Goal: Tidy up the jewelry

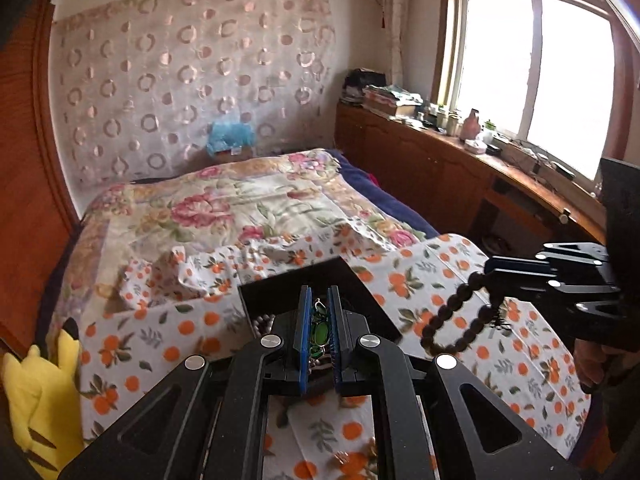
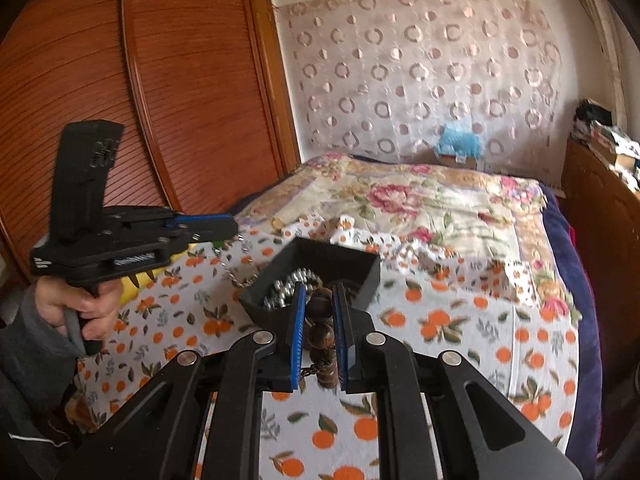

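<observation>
My left gripper (image 1: 320,300) is shut on a green-stone necklace (image 1: 319,330) and holds it over a black box (image 1: 380,312) on the orange-print cloth. In the right wrist view the left gripper (image 2: 228,226) holds it with a silver chain (image 2: 244,270) hanging down beside the black box (image 2: 352,264). My right gripper (image 2: 320,292) is shut on a brown wooden bead bracelet (image 2: 322,336) just in front of the box, which holds silvery beads (image 2: 288,284). In the left wrist view the right gripper (image 1: 490,268) holds the bracelet loop (image 1: 456,316) above the cloth.
The orange-print cloth (image 1: 460,280) covers the near end of a bed with a floral quilt (image 1: 240,200). A yellow plush toy (image 1: 44,392) lies at the left. A wooden wardrobe (image 2: 140,100) stands left. A cluttered wooden sill (image 1: 480,148) runs along the right under the window.
</observation>
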